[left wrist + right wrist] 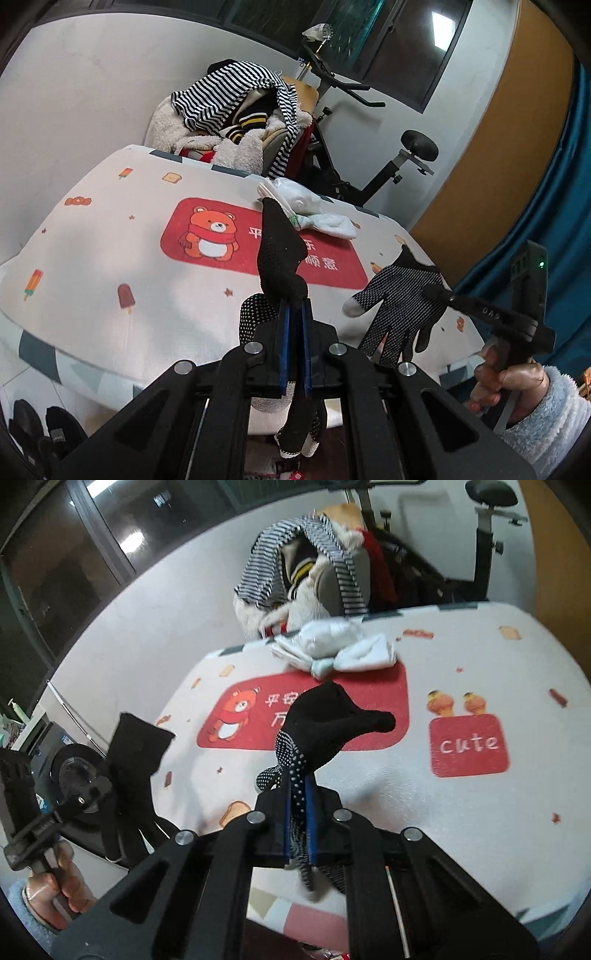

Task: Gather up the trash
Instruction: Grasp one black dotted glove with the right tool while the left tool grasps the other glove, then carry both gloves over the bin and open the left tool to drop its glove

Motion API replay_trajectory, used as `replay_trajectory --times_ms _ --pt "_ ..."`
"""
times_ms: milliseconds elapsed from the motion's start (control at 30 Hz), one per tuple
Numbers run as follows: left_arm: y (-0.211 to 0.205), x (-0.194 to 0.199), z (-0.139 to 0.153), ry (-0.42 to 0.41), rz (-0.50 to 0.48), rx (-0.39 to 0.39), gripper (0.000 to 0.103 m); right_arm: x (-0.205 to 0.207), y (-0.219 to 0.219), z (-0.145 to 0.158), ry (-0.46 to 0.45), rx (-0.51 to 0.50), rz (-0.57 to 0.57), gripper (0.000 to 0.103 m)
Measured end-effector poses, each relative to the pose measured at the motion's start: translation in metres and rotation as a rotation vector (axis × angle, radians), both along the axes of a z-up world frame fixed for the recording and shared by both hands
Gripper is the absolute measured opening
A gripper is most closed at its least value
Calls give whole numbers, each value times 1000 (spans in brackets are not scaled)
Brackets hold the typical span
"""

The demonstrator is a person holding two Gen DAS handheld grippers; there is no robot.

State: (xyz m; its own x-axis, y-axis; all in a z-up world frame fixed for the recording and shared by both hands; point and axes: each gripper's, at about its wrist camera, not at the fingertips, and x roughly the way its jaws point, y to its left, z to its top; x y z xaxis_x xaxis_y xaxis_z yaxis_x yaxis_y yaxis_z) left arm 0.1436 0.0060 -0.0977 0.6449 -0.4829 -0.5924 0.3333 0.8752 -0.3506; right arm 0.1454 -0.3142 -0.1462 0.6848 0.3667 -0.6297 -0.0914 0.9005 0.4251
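Left gripper (pixel 294 314) fingers grasp a black dotted knit glove (pixel 280 254); right gripper (pixel 300 794) fingers grasp its mate (pixel 325 727). Desk (pixel 110 236) bare at centre frame. Crumpled white plastic bag (pixel 314 206) sits near the far edge.

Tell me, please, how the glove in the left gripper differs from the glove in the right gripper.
The left glove shows mostly its plain black knit back; the right glove shows its white-dotted palm. The left glove is bunched, rising above the left gripper; the right glove hangs spread from the right gripper, fingers fanned downward, one pale fingertip showing. Both are black dotted knit gloves, each clamped by shut jaws above the cartoon tablecloth.
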Motion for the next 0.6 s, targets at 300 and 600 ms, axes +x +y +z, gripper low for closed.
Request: replay_trajectory --times_ms 300,600 --pt "-4 -48 1 -10 -32 20 6 -51 -3 15 -45 -20 -15 10" --pt "-7 -87 -22 34 -56 24 6 -99 4 19 -78 -52 5 10"
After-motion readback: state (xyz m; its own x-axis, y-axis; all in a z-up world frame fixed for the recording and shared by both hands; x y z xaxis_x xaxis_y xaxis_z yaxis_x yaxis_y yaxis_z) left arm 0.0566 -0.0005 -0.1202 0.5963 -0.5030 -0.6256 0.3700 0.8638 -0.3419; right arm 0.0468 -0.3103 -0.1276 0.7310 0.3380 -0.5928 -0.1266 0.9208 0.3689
